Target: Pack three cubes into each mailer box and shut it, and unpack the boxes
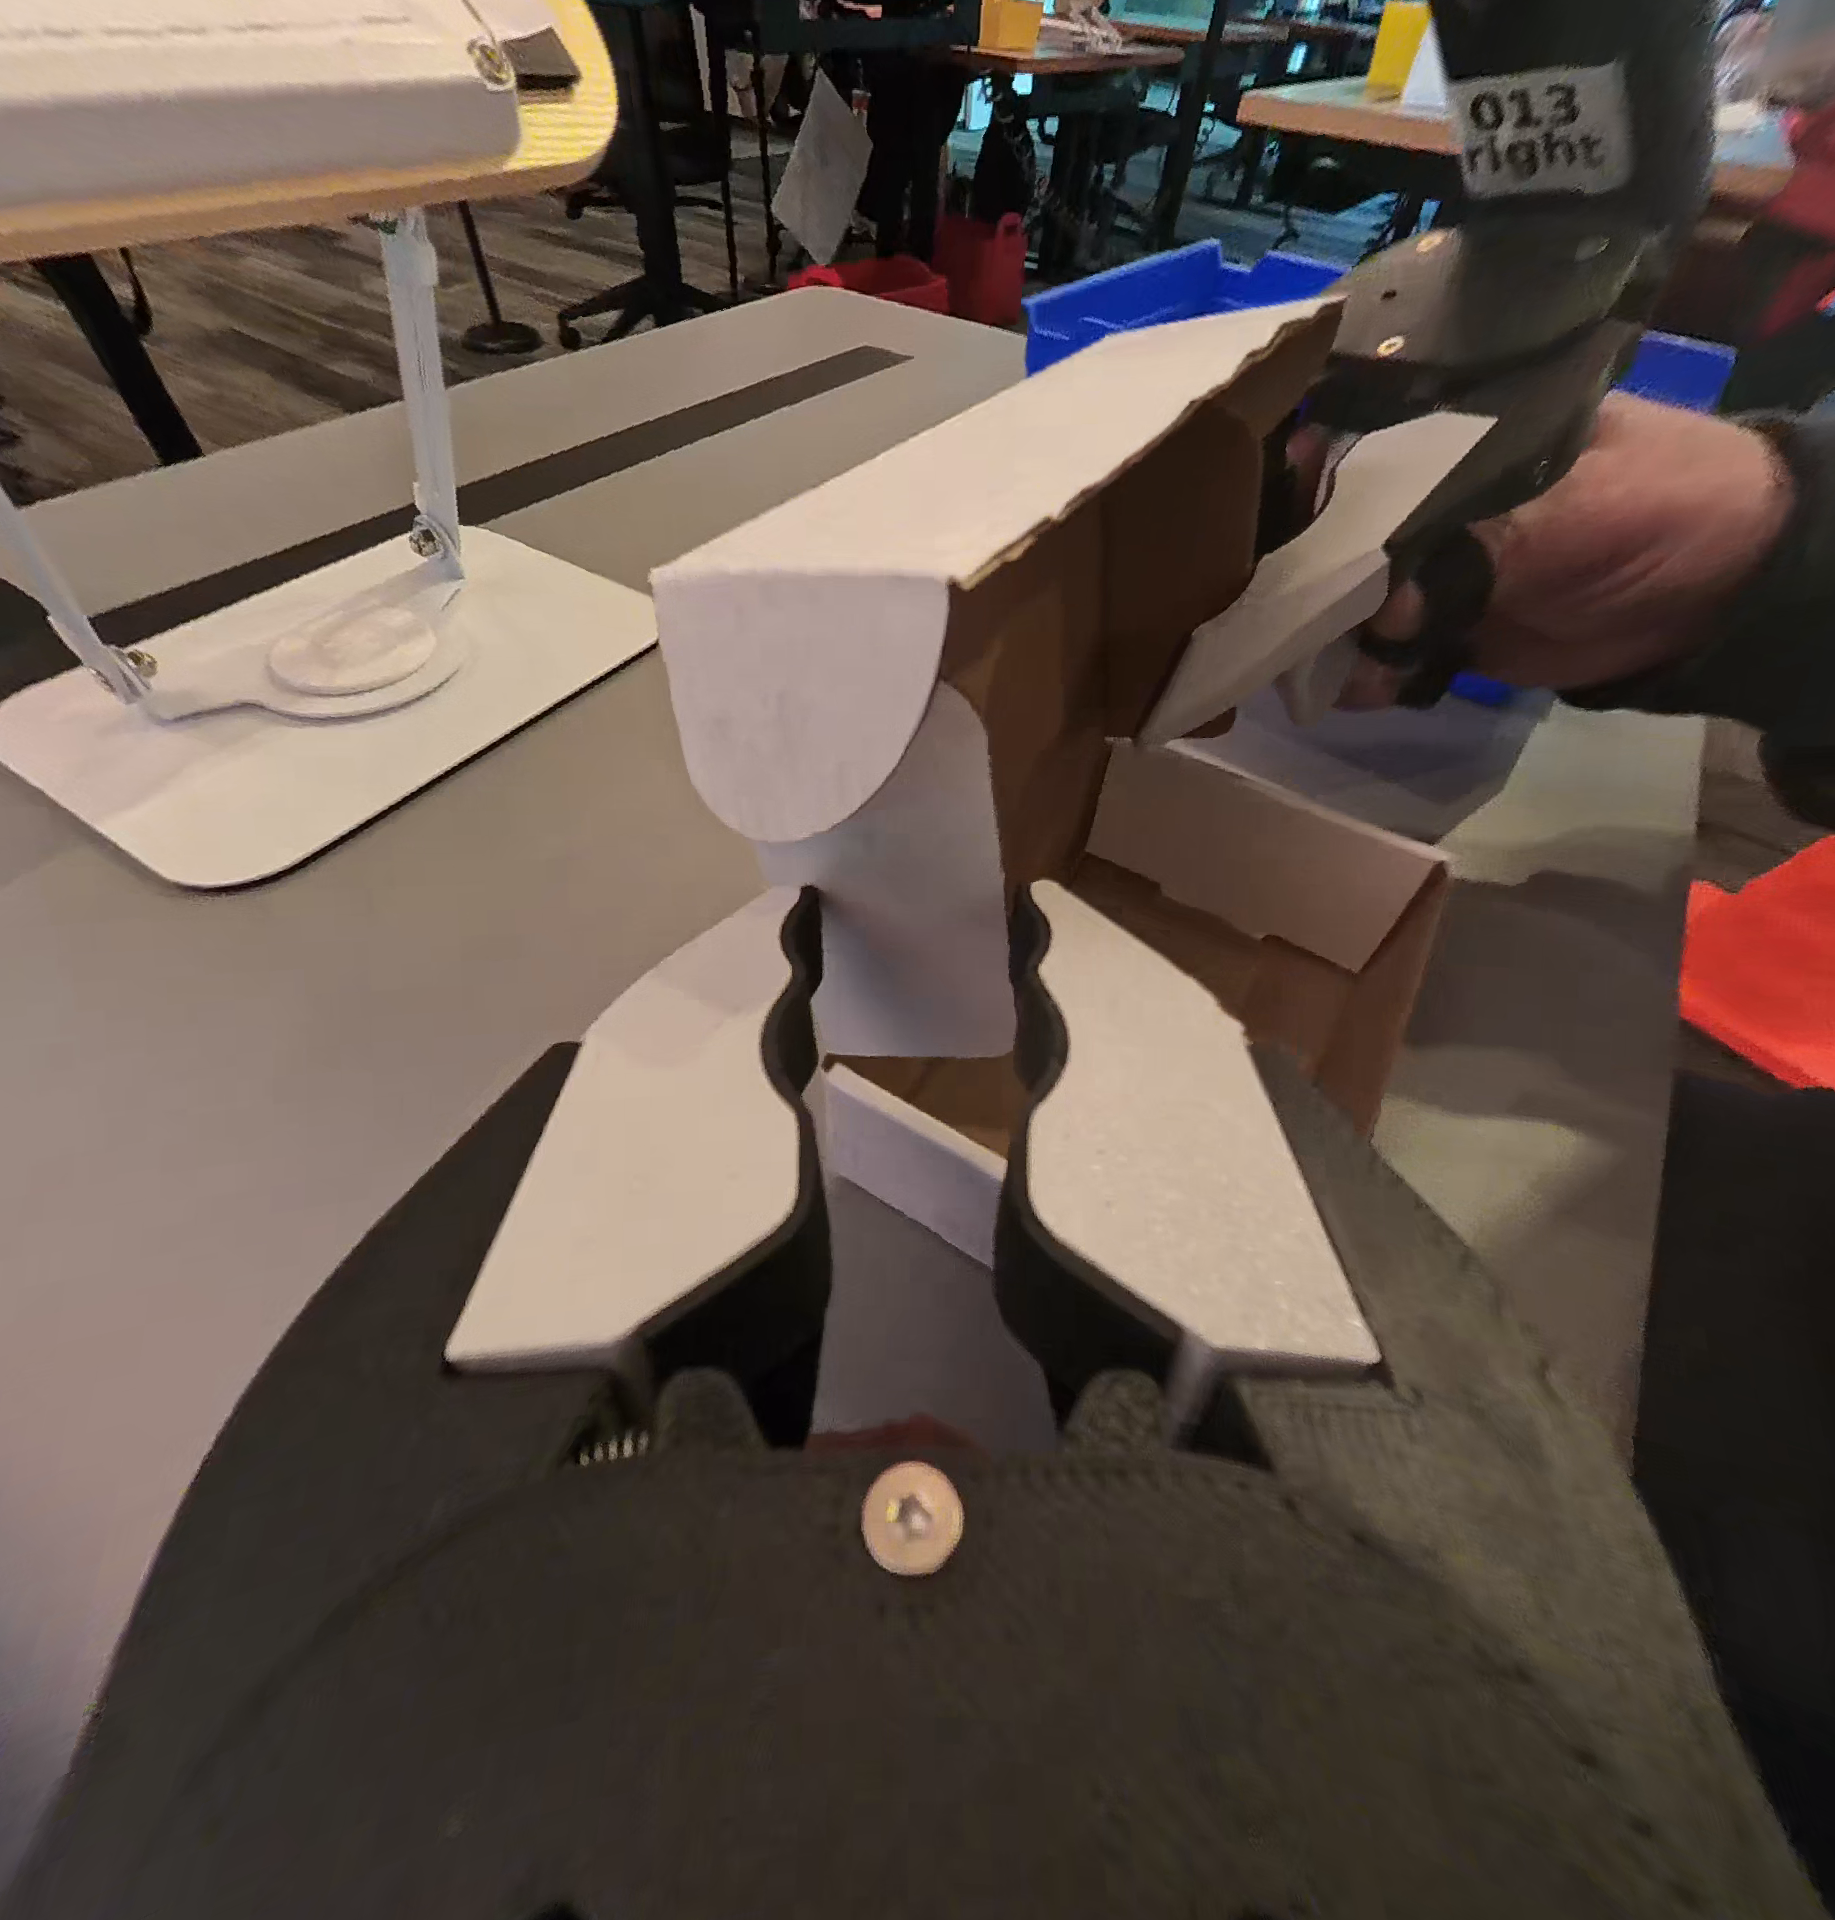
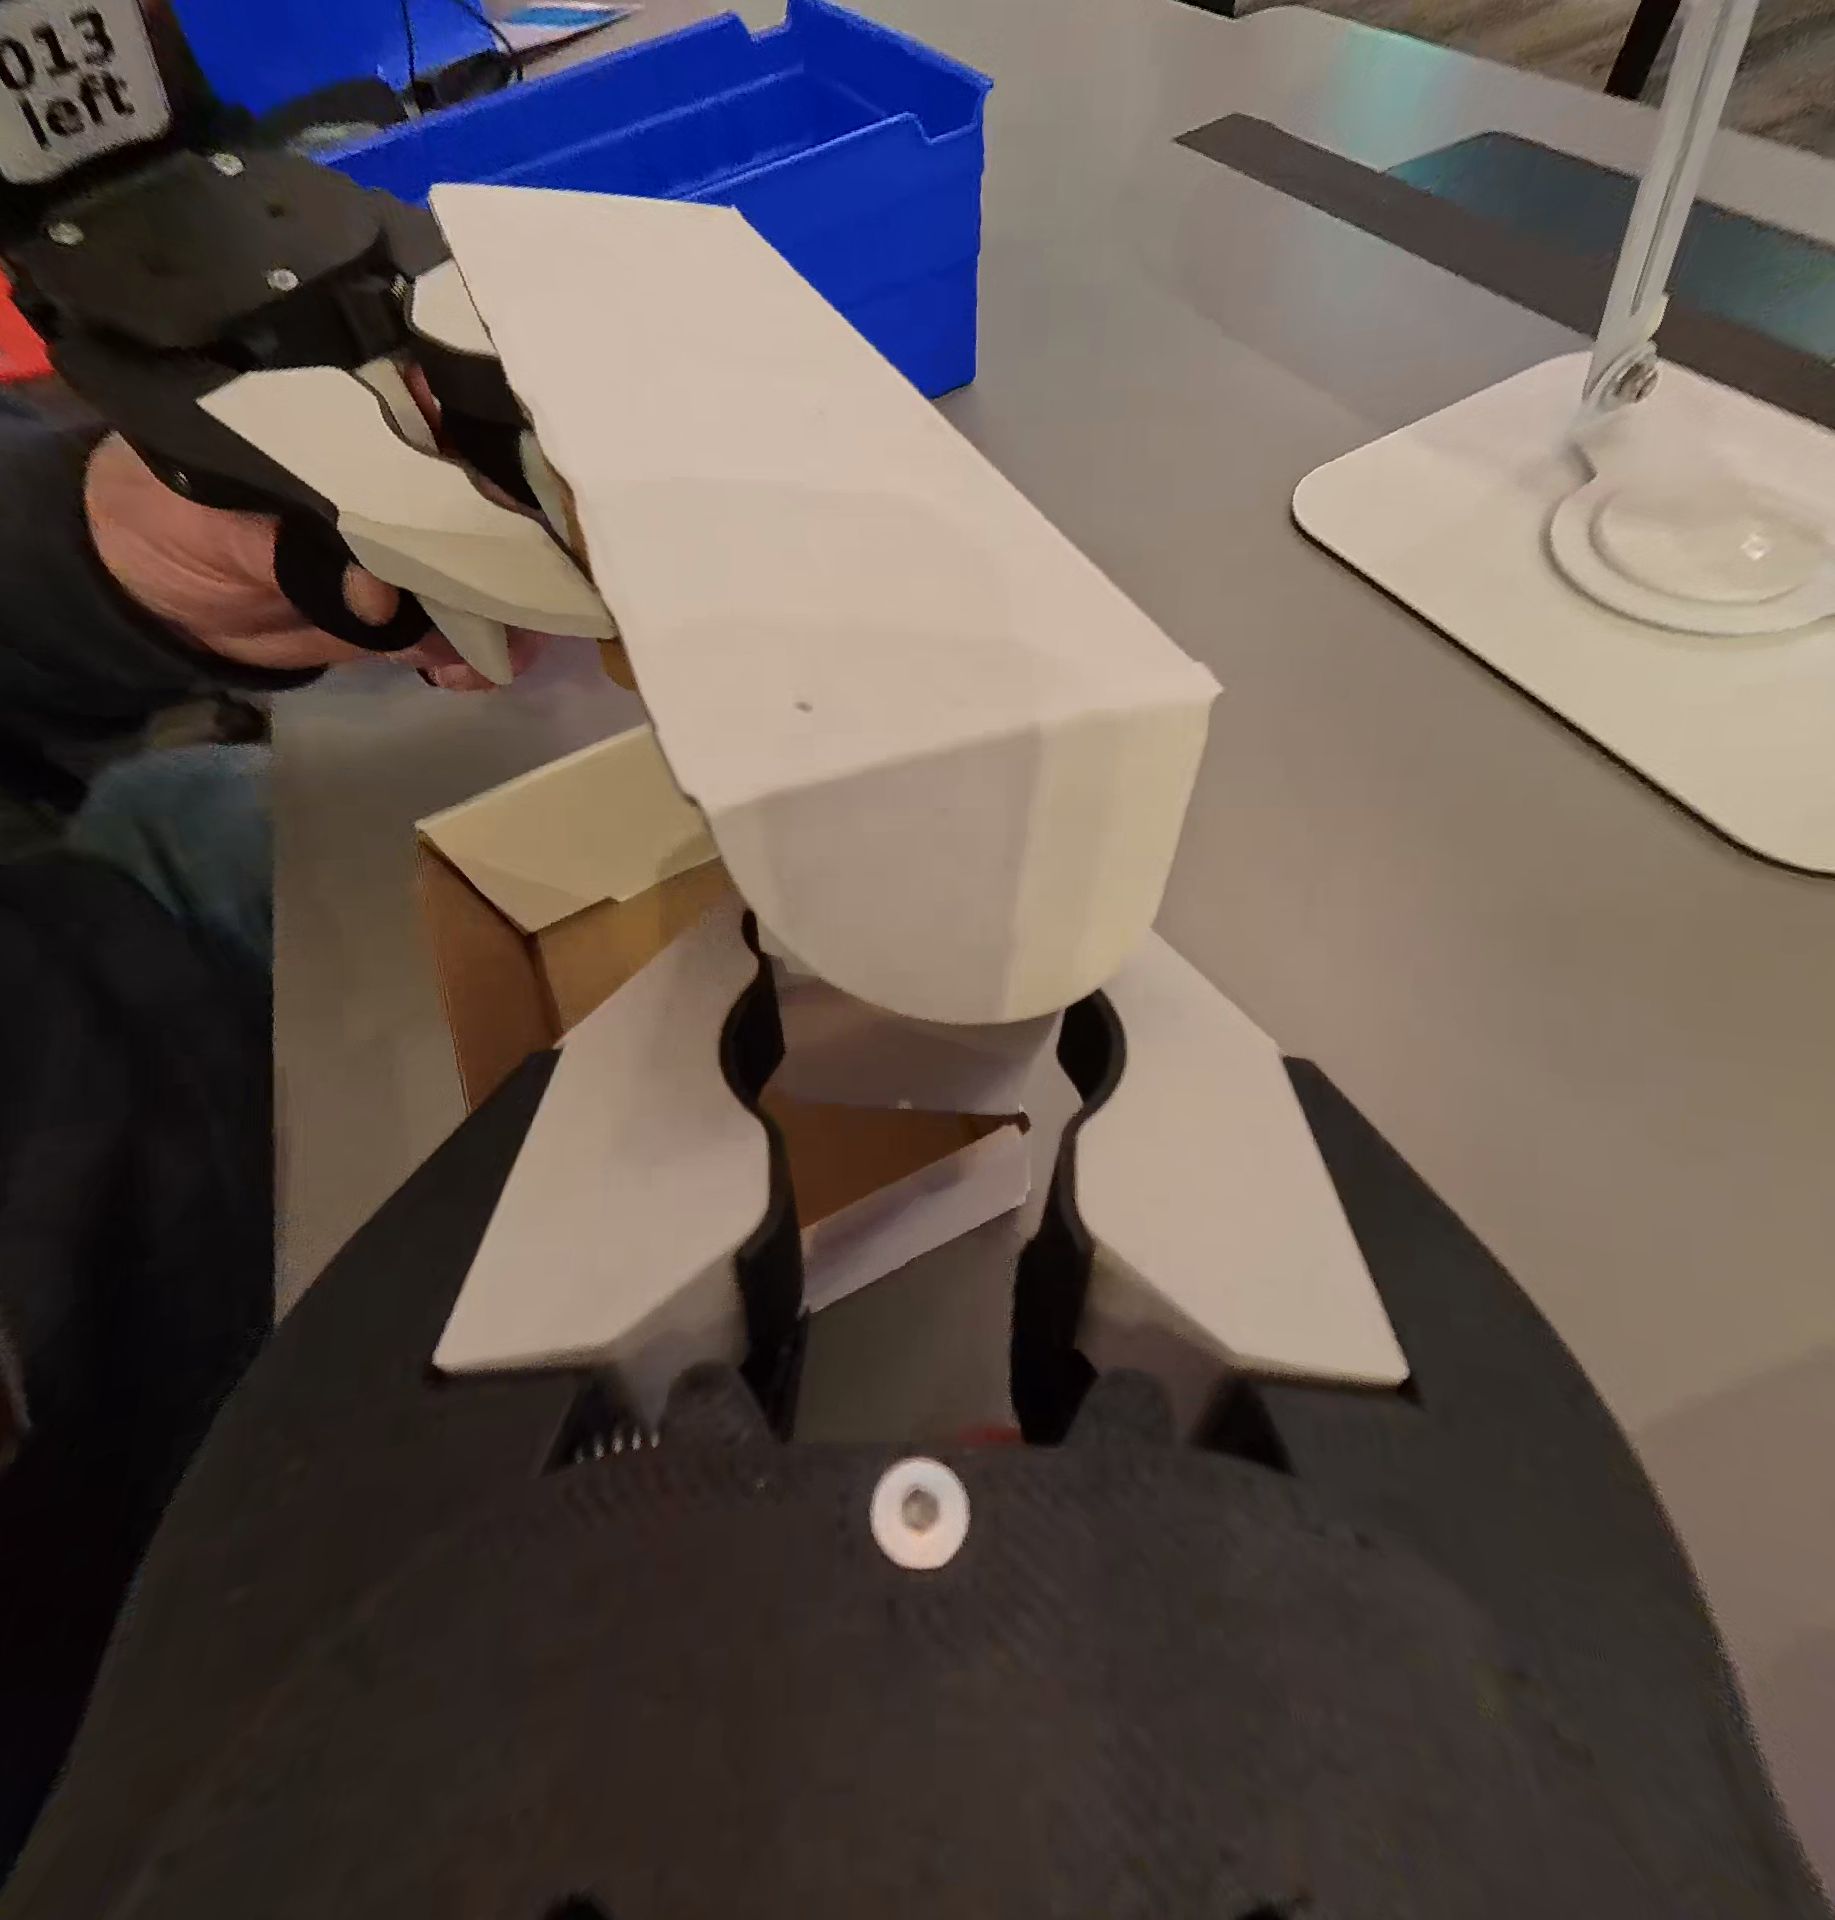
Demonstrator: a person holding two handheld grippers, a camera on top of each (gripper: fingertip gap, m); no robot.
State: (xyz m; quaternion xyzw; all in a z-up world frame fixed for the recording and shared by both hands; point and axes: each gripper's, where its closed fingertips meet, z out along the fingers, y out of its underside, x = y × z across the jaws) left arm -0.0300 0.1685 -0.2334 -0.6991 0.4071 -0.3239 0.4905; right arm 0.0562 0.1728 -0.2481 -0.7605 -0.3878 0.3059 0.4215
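My left gripper (image 1: pixel 913 977) and right gripper (image 2: pixel 918 1049), both part-open, each pinch 1 side tab to steer the mailer box (image 1: pixel 1266 883) lid (image 1: pixel 954 499)

1. White stand base (image 1: pixel 300 717) sitting flat on the grey table (image 1: pixel 217 1039); two thin white struts (image 1: pixel 422 384) rising from it, bolted at the foot.
2. Dark strip (image 1: pixel 622 436) running across the tabletop behind the base.
3. Blue bin (image 2: pixel 788 187) standing at the table's far side, open top showing.
4. Orange-red sheet (image 1: pixel 1786 966) lying low off the table edge, possibly cloth or paper.
5. Desks and chairs (image 1: pixel 1048 125) crowding the background, blurred.
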